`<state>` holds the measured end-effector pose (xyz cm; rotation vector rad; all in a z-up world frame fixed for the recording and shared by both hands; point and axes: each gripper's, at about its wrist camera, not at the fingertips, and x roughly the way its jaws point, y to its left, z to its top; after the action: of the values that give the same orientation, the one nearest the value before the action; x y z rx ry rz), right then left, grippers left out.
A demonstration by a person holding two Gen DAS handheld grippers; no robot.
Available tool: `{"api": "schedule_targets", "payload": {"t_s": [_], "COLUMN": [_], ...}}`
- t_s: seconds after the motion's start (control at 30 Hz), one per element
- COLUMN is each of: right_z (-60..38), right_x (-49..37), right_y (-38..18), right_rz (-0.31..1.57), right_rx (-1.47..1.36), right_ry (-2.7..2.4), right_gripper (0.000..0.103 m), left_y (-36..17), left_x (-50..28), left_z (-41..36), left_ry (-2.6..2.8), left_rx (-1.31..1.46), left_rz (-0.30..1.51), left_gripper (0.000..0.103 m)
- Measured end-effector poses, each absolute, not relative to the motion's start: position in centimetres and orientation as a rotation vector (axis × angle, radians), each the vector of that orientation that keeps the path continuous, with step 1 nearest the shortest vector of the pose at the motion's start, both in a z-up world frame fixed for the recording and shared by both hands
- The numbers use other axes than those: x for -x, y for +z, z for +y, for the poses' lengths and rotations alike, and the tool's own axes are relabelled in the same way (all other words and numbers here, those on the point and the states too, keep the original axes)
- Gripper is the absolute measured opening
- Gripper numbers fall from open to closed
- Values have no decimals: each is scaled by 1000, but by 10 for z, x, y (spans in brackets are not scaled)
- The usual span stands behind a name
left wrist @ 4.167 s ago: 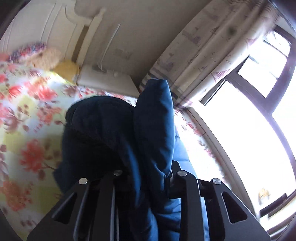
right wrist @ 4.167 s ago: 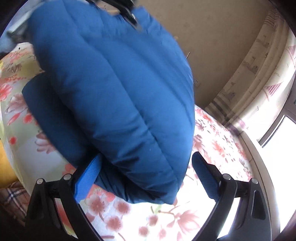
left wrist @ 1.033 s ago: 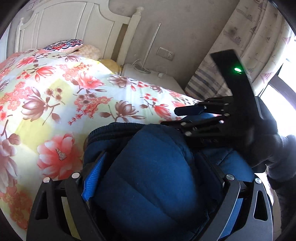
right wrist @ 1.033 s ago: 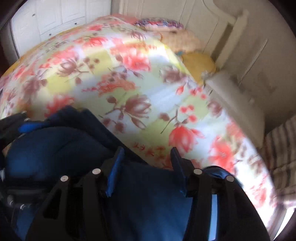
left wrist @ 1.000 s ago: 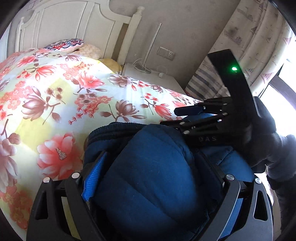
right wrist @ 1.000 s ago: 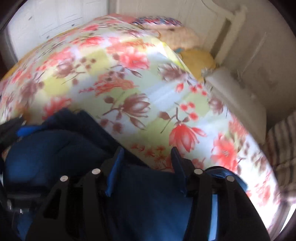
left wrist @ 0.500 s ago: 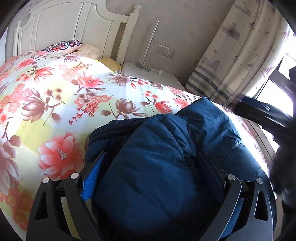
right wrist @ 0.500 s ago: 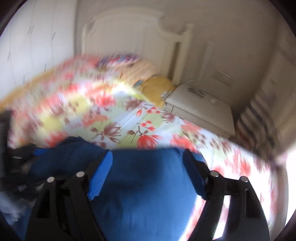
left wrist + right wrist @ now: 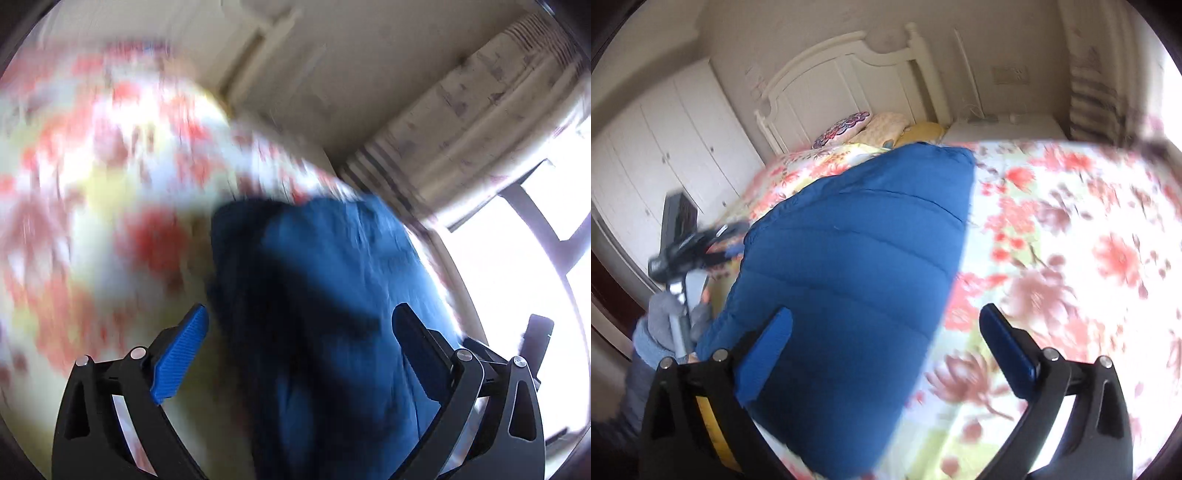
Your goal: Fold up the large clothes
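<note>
Blur: my left wrist view is smeared, so the floral bedspread [image 9: 92,192] shows only as red and yellow streaks, and the jacket's seams are lost there.
Cut off: the blue puffer jacket [image 9: 857,280] runs out of the bottom edge in both views; I cannot see its sleeves or how many layers are stacked.
Hidden: the jacket covers the bedspread beneath it, and my own fingers block its lower corners.
Jacket place: it lies on the bed, reaching up toward the pillows [image 9: 871,127] in my right view.
Left gripper [image 9: 299,332]: fingers spread wide, the jacket lying between them; neither pad seems to press it.
Right gripper [image 9: 886,332]: jaws have just been opening and now stand wide apart; the jacket's edge lies between them, the right pad over bare bedspread.
Counts: one jacket, two grippers, one white headboard [image 9: 849,74], one striped curtain [image 9: 461,122], about three pillows.
Wardrobe [image 9: 657,155]: white doors, partly cut by the frame edge.
</note>
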<state>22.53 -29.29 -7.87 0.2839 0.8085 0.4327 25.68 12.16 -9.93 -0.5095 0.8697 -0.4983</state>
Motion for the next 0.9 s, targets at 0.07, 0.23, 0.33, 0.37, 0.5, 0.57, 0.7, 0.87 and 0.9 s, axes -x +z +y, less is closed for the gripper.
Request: {"api": "schedule_targets", "payload": {"t_s": [0.07, 0.23, 0.33, 0.37, 0.5, 0.57, 0.7, 0.87, 0.9], "right_z": [-306, -297, -292, -288, -275, -277, -284, -321, -331], "right_x": [-226, -250, -265, -269, -273, -268, -254, -276, -286], "right_y": [-90, -127, -138, -139, -142, -140, -119, -79, -71], "right_rz": [848, 1025, 1063, 1072, 1080, 1015, 850, 700, 683], "right_rx": [-385, -489, -551, -551, -511, -490, -389, -381, -383], "right_ry": [522, 659, 708, 726, 730, 725, 664, 579, 547], "right_gripper": [101, 101, 101, 101, 101, 98, 74, 69, 69], "left_y": [-117, -144, -144, -144, -143, -142, -123, -82, -74], "left_x": [-246, -233, -240, -244, -258, -261, -255, -293, -309], "left_z": [128, 121, 109, 100, 72, 68, 59, 25, 15], "left_ry": [-523, -653, -658, -671, -721, -736, -752, -806, -811], "left_rx": [535, 637, 641, 641, 639, 664, 646, 641, 634], "left_rz": [963, 1035, 1045, 1059, 1116, 1107, 985, 862, 848], "left_gripper": [99, 99, 99, 99, 99, 92, 72, 71, 71]}}
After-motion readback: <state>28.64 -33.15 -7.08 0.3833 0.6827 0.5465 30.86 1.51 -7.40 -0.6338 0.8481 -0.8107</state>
